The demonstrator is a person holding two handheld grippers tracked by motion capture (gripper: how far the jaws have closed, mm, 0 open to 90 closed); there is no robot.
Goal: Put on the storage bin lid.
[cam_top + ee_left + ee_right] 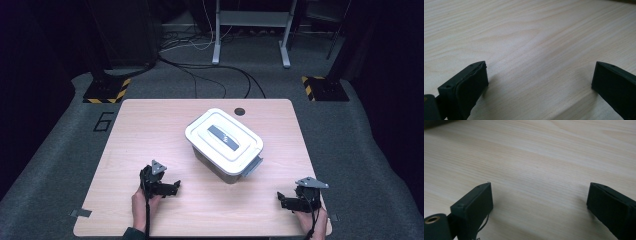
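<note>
A white lidded plastic box (224,143) with a grey handle on its lid and grey side latches sits near the middle of the light wooden table (150,125), turned at an angle. My left gripper (172,187) rests low at the front left, held by a hand, and points right toward the box. Its jaws stand wide apart over bare wood in the left gripper view (540,80). My right gripper (282,201) lies at the front right corner and points left. In the right gripper view (540,200) it is open too, with nothing between its fingers.
A dark round hole (240,111) lies near the table's far edge behind the box. Beyond the table are grey carpet, black cables, a white stand (250,30) and two posts on yellow-black striped bases (106,91). Tape marks sit at the table's front corners.
</note>
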